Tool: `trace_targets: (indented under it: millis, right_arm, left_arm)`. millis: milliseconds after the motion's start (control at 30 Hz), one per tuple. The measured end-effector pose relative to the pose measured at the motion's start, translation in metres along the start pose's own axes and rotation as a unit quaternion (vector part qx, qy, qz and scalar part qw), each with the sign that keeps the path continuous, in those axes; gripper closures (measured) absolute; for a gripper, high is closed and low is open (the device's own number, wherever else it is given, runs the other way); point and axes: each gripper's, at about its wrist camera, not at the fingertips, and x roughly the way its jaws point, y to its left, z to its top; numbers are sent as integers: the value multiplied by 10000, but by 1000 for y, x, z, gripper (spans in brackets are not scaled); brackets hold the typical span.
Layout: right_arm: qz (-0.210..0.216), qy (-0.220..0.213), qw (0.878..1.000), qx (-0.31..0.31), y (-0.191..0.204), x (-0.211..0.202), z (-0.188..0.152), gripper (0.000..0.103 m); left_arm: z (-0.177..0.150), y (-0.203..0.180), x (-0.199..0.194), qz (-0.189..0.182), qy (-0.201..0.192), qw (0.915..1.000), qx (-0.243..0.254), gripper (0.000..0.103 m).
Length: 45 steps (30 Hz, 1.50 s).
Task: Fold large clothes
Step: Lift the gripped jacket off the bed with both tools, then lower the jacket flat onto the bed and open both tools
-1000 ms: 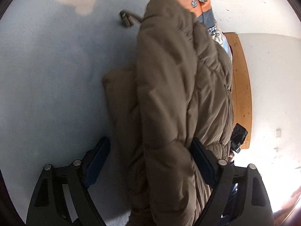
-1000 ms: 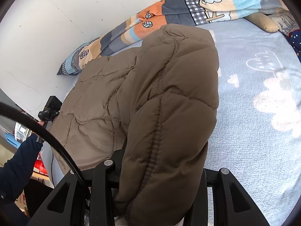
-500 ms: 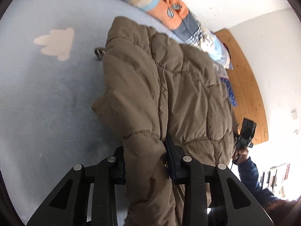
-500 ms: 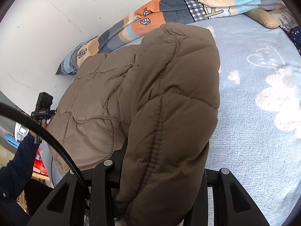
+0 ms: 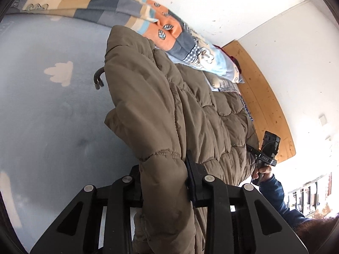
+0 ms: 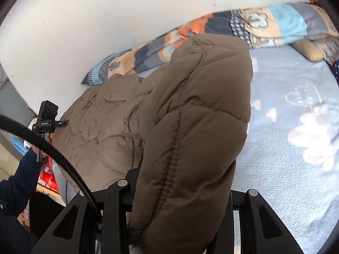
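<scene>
The left gripper (image 5: 164, 180) is clamping the elastic cuff of the jacket (image 5: 169, 105), probably so the sleeve can be carried across the body. The jacket is lying on the blue bed (image 5: 42, 116), beside a striped quilt (image 5: 118, 12). The right gripper (image 6: 182, 192) is pinching a thick padded edge, apparently keeping both sides level for the fold.

Bare blanket (image 5: 53, 127) beside jacket (image 5: 169, 110)
</scene>
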Motion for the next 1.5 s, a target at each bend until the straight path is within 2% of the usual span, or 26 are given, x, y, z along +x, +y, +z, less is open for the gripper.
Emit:
trace_targets:
  millis: [133, 267, 433, 500, 567, 600, 633, 667, 700, 767, 833, 900, 967, 1000, 1033, 1067, 1100, 1167, 1267, 1333, 1367, 1433, 1500]
  right_arm:
    - [118, -100, 9997, -206, 21, -14, -1, 63]
    - [267, -232, 9986, -399, 47, -31, -3, 63]
    - [332, -212, 9983, -432, 61, -41, -20, 63]
    - [216, -56, 9991, -353, 56, -32, -28, 63]
    - [25, 202, 9997, -97, 43, -13, -35, 62]
    - [-170, 413, 9990, 60, 34, 2, -39, 59]
    - [-348, 697, 9965, 300, 24, 17, -45, 54]
    - [-476, 909, 9935, 500, 15, 28, -50, 40]
    - [-551, 1024, 9900, 802, 4, 36, -57, 33]
    - [-552, 1003, 9882, 1020, 0, 31, -57, 33]
    - [-723, 838, 9890, 978, 5, 16, -53, 33]
    - [-807, 628, 9885, 1118, 6, -6, -57, 33]
    - [-1156, 332, 9863, 1126, 11, -30, -62, 33]
    - [-1401, 91, 9837, 1126, 17, -47, -65, 33]
    - [-1478, -37, 9824, 1141, 21, -54, -65, 33]
    - [-1579, -272, 9804, 1146, 30, -66, -68, 33]
    - [-1706, -411, 9779, 1134, 38, -73, -71, 33]
    - [-1919, -631, 9740, 1028, 56, -80, -78, 33]
    - [-1872, -752, 9755, 876, 88, -66, -88, 33]
    - [-1705, -651, 9803, 763, 102, -57, -97, 33]
    - [-1698, -524, 9818, 672, 109, -47, -99, 33]
    - [-1812, -384, 9815, 481, 119, -34, -104, 33]
    - [-1908, -242, 9801, 482, 115, -26, -105, 34]
  left_arm:
    - [-18, -3, -35, 5, -195, 9998, -7, 75]
    - [-29, -7, -53, 22, -307, 9995, -69, 75]
    - [-55, 2, -46, 136, -225, 9995, -164, 75]
    - [-66, 24, -26, 221, -95, 9984, -510, 73]
    - [-76, 49, 5, 697, 136, 9941, -815, 67]
    - [-83, 66, 22, 991, 269, 9893, -1033, 61]
    - [-89, 81, 30, 1039, 335, 9861, -1251, 54]
    - [-90, 91, 30, 890, 378, 9833, -1542, 54]
    - [-88, 94, 25, 753, 318, 9827, -1659, 54]
    - [-87, 96, 1, 814, -127, 9812, -1743, 53]
    - [-93, 97, -27, 547, -623, 9780, -1916, 48]
    - [-103, 94, -57, 466, -1227, 9701, -2041, 45]
    - [-114, 75, -78, 744, -1661, 9658, -1848, 36]
    - [-120, 62, -84, 998, -1823, 9633, -1700, 27]
    - [-128, 44, -88, 1369, -1989, 9589, -1491, 23]
    - [-134, 29, -89, 1681, -2094, 9545, -1298, 23]
    - [-142, 9, -86, 2108, -2177, 9469, -1072, 22]
    - [-160, -24, -73, 2705, -2288, 9326, -681, 22]
    - [-181, -63, -52, 3105, -2286, 9227, 39, 22]
    - [-195, -86, -35, 3316, -2141, 9167, 623, 22]
    - [-200, -92, -29, 3337, -2056, 9164, 808, 22]
    - [-203, -90, -15, 3449, -1839, 9161, 896, 22]
    - [-202, -80, -7, 3592, -1633, 9157, 757, 22]
